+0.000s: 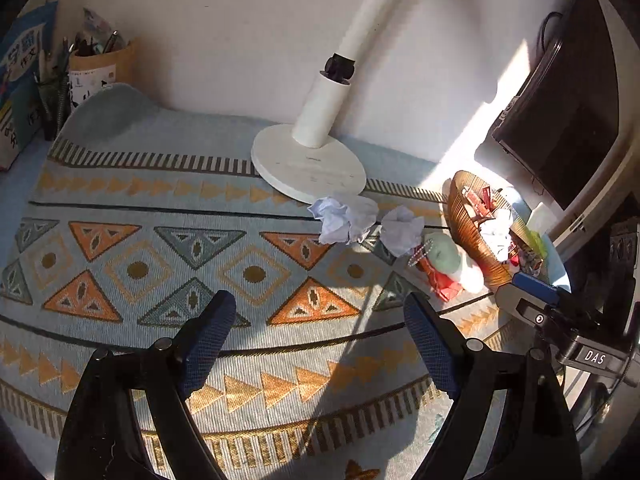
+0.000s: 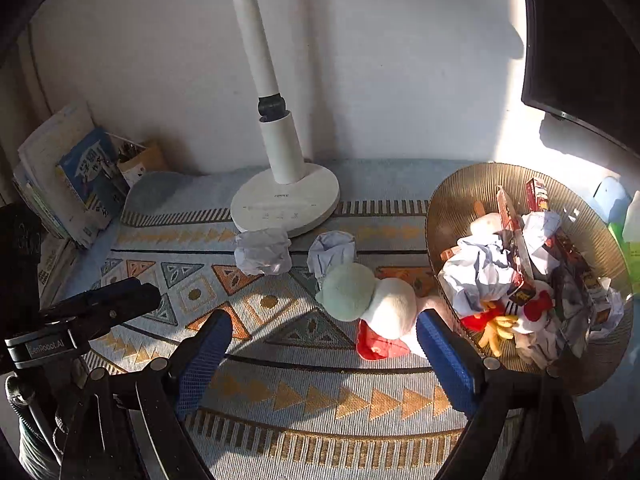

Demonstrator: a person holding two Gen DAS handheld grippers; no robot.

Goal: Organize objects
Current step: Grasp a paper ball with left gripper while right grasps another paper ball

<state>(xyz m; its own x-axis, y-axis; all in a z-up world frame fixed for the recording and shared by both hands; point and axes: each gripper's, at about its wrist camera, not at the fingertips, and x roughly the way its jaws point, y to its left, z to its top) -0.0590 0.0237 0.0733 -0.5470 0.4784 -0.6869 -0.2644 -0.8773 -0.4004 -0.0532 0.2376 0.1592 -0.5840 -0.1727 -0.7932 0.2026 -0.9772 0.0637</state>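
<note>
Two crumpled paper balls [image 2: 263,256] [image 2: 330,251] lie on the patterned mat in front of the lamp base; they also show in the left wrist view [image 1: 344,220] [image 1: 401,230]. A plush toy [image 2: 372,300] with a green and white body and red part lies beside the brown basket [image 2: 448,208], which holds paper, packets and a toy. The basket also shows in the left wrist view [image 1: 464,224], as does the plush [image 1: 448,260]. My right gripper [image 2: 324,332] is open and empty just short of the plush. My left gripper [image 1: 320,316] is open and empty over the mat.
A white lamp [image 2: 286,200] stands at the back middle. Books [image 2: 76,184] and a pen holder [image 1: 100,64] stand at the back left. A dark monitor [image 2: 580,40] hangs at the right. The patterned mat [image 1: 160,220] covers the desk.
</note>
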